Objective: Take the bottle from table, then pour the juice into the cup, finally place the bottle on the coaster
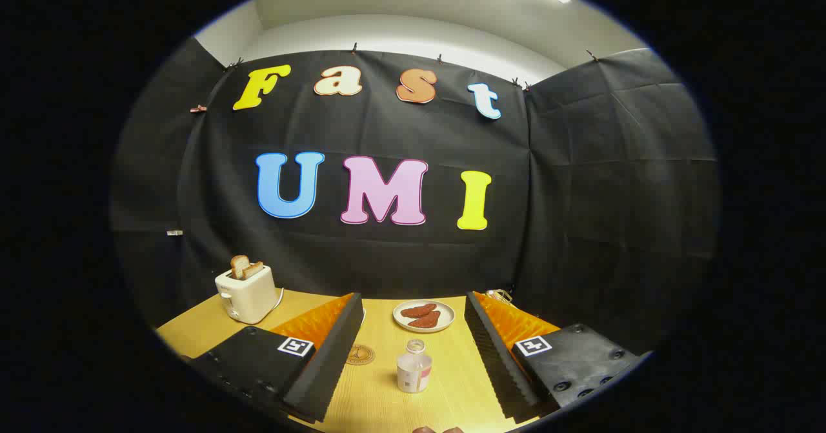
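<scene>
A small clear bottle (413,368) with a white and pink label stands upright on the wooden table (381,394), its mouth uncapped. It sits between the two fingers of my gripper (413,297), touching neither. The gripper is open wide with nothing held. A round, thin coaster (361,354) lies flat just left of the bottle, partly hidden by the left finger (335,349). A sliver of something white (363,317) peeks out behind the left finger's tip; I cannot tell what it is.
A white plate (424,315) with reddish-brown food slices lies beyond the bottle near the table's back edge. A cream toaster (245,294) with bread in its slots stands at the back left. A small metallic thing (498,296) shows behind the right finger.
</scene>
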`<state>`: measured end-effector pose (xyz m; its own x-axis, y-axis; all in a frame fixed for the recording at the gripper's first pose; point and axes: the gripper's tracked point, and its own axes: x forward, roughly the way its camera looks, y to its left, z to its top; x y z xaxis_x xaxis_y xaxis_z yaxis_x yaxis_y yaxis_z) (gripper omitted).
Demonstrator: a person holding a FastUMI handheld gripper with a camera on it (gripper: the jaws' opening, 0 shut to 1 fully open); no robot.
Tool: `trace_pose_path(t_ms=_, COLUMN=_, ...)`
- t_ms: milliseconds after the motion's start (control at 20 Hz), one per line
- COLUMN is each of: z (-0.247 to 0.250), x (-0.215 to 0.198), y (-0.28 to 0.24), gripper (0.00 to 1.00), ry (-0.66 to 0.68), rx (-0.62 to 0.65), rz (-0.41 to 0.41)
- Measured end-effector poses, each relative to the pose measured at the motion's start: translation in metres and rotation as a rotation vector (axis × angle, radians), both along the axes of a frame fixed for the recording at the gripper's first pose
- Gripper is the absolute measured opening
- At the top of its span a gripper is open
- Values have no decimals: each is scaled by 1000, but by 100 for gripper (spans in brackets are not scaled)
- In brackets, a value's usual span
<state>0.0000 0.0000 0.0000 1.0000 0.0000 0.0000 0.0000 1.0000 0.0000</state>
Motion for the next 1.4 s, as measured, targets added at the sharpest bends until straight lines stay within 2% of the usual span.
trace_pose_path(t_ms=500, z=5, x=1, y=2, gripper=97, ry=-3, rx=-25, rz=37)
trace_pose_path(t_ms=1000, z=-13, x=1, y=-8, gripper=97, ry=41, rx=-6, rz=4)
trace_pose_path(t_ms=1150, z=-18, x=0, y=-10, gripper=97, ry=47, rx=21, rz=7)
trace_pose_path(t_ms=1400, z=-27, x=10, y=-10, gripper=97, ry=58, rx=-5, rz=18)
